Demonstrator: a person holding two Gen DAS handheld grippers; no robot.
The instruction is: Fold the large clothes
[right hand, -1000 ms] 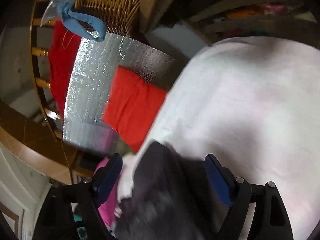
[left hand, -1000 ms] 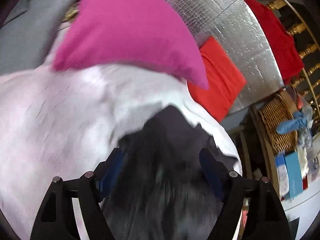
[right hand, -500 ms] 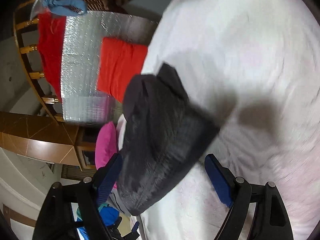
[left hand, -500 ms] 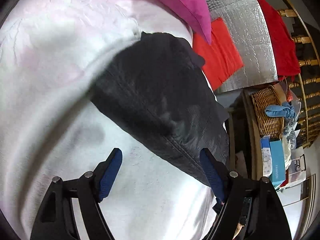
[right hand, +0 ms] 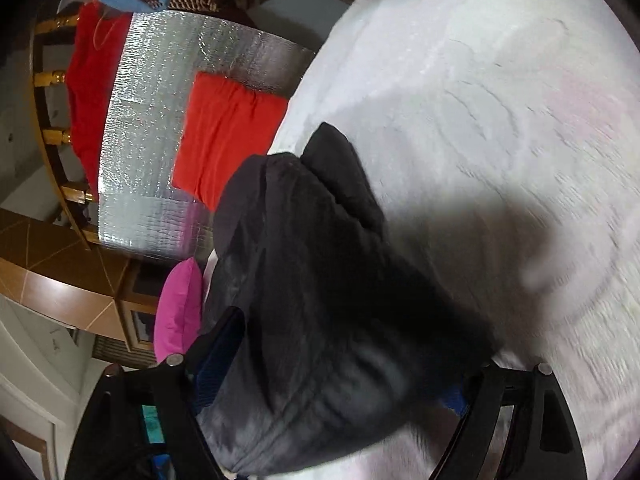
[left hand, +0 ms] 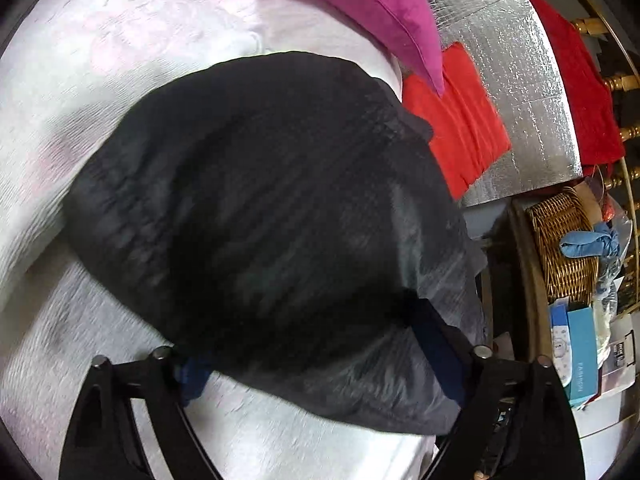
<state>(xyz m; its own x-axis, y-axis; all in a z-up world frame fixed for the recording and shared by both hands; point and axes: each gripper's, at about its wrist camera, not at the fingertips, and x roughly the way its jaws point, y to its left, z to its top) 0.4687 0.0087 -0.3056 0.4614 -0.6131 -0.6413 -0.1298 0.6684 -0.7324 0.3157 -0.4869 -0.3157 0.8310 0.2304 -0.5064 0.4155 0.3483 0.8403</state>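
Observation:
A black garment (left hand: 280,220) lies in a folded bundle on a white bedspread (left hand: 80,100); it also shows in the right wrist view (right hand: 320,300). My left gripper (left hand: 316,364) is open, its blue-padded fingers (left hand: 436,352) spread wide with the garment's near edge lying over and between them. My right gripper (right hand: 332,364) is open too, fingers (right hand: 218,356) apart on either side of the garment's near end. Neither pair of fingers is closed on the cloth.
A magenta pillow (left hand: 360,4) lies at the bed's far edge. A folded red garment (left hand: 460,120) lies on a silver foil mat (left hand: 516,60). A wicker basket (left hand: 560,240), boxes (left hand: 576,356) and a wooden railing draped with red cloth (left hand: 576,72) stand to the right.
Both grippers pulled back from the black garment, then came close again. It now fills the space between both pairs of open fingers, where half a second ago it lay farther off.

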